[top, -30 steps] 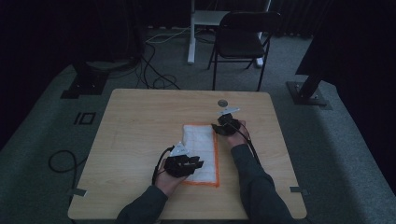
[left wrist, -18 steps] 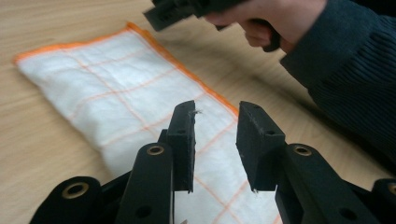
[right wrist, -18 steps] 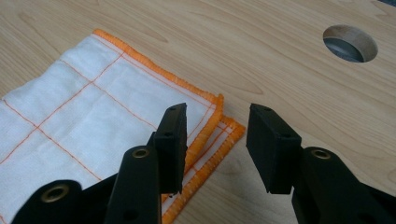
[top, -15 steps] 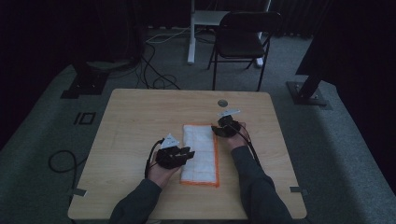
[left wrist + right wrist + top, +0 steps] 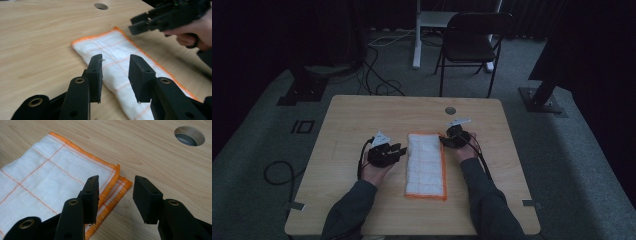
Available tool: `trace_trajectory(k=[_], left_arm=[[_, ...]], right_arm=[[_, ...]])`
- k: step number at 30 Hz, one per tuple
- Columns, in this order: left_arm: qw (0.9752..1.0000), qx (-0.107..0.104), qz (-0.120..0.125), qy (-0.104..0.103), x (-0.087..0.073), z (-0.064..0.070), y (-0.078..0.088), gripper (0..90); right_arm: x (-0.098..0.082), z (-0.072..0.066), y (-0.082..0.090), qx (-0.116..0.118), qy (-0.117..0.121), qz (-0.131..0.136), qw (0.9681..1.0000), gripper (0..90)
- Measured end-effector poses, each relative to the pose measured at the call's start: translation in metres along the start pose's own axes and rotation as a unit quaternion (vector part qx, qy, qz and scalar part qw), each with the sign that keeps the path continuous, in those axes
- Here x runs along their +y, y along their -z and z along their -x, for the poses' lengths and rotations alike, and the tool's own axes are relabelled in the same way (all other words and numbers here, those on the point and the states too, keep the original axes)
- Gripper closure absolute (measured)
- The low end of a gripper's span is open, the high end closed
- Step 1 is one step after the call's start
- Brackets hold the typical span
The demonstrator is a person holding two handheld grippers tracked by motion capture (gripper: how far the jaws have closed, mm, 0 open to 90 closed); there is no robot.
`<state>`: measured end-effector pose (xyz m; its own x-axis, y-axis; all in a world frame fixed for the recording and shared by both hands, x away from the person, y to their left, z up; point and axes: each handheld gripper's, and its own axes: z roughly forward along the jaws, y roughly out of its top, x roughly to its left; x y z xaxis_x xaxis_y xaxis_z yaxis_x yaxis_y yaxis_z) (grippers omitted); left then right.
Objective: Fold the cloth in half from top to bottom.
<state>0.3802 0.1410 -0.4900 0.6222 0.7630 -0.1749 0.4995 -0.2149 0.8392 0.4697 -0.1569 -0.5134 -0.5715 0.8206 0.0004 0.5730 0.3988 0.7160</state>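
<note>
**Two hand-held grippers flank a folded cloth on a wooden surface**

A white cloth [image 5: 427,165] with orange edging and a thin orange grid lies folded into a long strip near the middle of a light wooden surface [image 5: 347,120]. In the high view its long side runs from the person's edge toward the far edge.

The left gripper [image 5: 398,150] sits just beside the cloth's left long edge, held in the person's left hand [image 5: 373,172], pointing toward the cloth. In the left gripper view its two black fingers [image 5: 96,75] are spread apart with nothing between them, and the cloth lies just beyond and below them.

The right gripper [image 5: 445,141] is at the cloth's far right corner, held in the right hand [image 5: 466,151]. In the right gripper view its fingers [image 5: 90,196] are also spread and empty, poised over that corner, where two layers of orange hem sit slightly out of line. Whether a fingertip touches the cloth is hard to judge from this angle.

Beyond the cloth's far end, a round hole [image 5: 450,110] is cut into the surface. Farther back, past the surface, a dark folding chair [image 5: 472,45] stands on grey carpet, with cables [image 5: 382,87] lying on the floor to the chair's left
</note>
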Motion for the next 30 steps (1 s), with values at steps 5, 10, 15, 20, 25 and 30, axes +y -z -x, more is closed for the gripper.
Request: trace_trajectory(k=[5, 10, 15, 20, 25, 30], left_arm=[[0.9999, 0.012, 0.004, 0.003, 0.007, -0.010, -0.003, 62.7], [0.9998, 0.020, 0.004, 0.007, 0.009, -0.015, -0.010, 61.4], [0.9996, 0.025, 0.001, 0.011, 0.008, -0.017, -0.017, 60.0], [0.9992, 0.037, -0.007, 0.014, 0.010, -0.021, -0.029, 59.8], [0.9990, 0.040, -0.016, 0.012, 0.013, -0.022, -0.040, 59.5], [0.9986, 0.044, -0.027, 0.014, 0.015, -0.021, -0.055, 59.3]], right_arm=[[-0.001, -0.001, 0.000, 0.001, -0.003, -0.001, 1.0000, 55.3], [-0.002, -0.002, -0.001, 0.005, -0.008, -0.010, 0.9999, 53.9], [-0.003, -0.003, -0.001, 0.006, -0.011, -0.013, 0.9998, 52.8], [-0.006, -0.004, -0.002, 0.003, -0.018, -0.016, 0.9997, 51.6], [-0.008, -0.005, -0.004, 0.001, -0.026, -0.016, 0.9995, 50.5], [-0.008, -0.005, -0.009, -0.001, -0.048, -0.013, 0.9987, 48.4]])
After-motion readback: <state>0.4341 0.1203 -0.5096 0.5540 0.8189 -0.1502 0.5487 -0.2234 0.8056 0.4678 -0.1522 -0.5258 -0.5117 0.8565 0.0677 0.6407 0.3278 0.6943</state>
